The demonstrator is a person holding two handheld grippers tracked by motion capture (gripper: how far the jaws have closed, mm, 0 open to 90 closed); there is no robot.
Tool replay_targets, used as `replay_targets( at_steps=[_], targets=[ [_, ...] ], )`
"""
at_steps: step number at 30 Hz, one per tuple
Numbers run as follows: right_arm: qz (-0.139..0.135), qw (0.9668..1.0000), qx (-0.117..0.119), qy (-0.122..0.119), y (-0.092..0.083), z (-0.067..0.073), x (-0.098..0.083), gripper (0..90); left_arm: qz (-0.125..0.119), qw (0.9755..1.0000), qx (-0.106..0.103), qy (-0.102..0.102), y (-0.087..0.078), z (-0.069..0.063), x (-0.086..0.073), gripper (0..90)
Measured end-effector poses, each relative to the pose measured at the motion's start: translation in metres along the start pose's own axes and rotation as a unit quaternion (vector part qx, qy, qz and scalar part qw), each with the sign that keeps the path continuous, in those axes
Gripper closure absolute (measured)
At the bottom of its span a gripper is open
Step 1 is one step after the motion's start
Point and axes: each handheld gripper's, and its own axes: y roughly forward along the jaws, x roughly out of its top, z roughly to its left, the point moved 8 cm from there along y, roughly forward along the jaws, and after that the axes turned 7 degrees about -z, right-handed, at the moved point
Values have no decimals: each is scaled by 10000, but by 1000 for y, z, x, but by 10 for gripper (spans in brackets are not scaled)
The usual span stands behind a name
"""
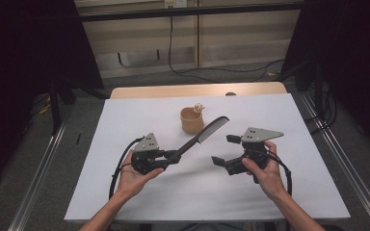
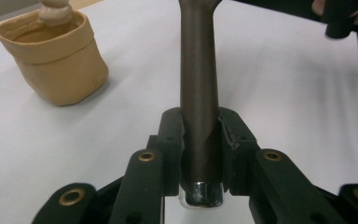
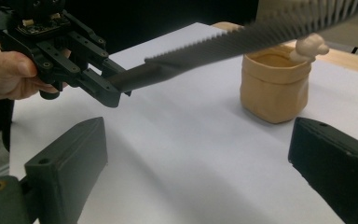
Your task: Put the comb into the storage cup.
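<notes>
**Comb held out over the counter, pouch just beyond its tip**

The left gripper (image 1: 169,157) is clenched on the handle end of a dark comb (image 1: 203,134); in the left gripper view the handle (image 2: 198,93) sits squarely between the two jaws, with its shiny butt end poking out behind them. The comb rises up and away from that gripper, teeth end lifted clear of the white counter (image 1: 125,192), and its tip hangs just beside a small tan pouch (image 1: 192,121) with a pale little figure (image 1: 199,107) at its rim.

The right gripper (image 1: 225,151) is released, jaws spread wide with nothing between them, and it sits across from the comb, a little apart. Seen from it, the pouch (image 3: 274,87) stands just behind the comb's toothed spine (image 3: 242,39).

The job looks like dropping the comb into the pouch. To do that well, I'd tip the teeth end down over the opening first, keeping the grip firm on the handle. The pouch looks soft and light, so the free gripper could steady its wall to stop it tipping over or sliding away.
</notes>
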Motion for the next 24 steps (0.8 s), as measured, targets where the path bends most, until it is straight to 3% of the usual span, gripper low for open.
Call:
replay_targets(
  at_steps=[5, 10, 12, 14, 18, 21, 24],
  targets=[
    [-251, 9995, 28, 201, 2, 0, -1, 47, -91, 9999, 0, 102, 2, -3, 7, 728],
    [-534, 9982, 51, 286, 1, 2, 6, 50, -336, 9993, -42, 180, 12, -10, 24, 728],
    [-685, 9974, -7, 238, 0, 1, 10, 50, -396, 9990, -40, 203, 15, -13, 29, 729],
    [-752, 9969, -240, 58, -1, -1, 11, 51, -462, 9987, -53, 213, 17, -15, 32, 729],
    [-870, 9960, -188, 121, -1, 0, 12, 70, -552, 9981, -61, 284, 18, -17, 39, 729],
    [-842, 9964, -81, 107, 1, 1, 12, 90, -671, 9975, -90, 222, 17, -16, 44, 728],
    [-877, 9960, -192, 24, 1, 0, 14, 78, -751, 9969, -145, 191, 20, -17, 45, 729]
  ],
)
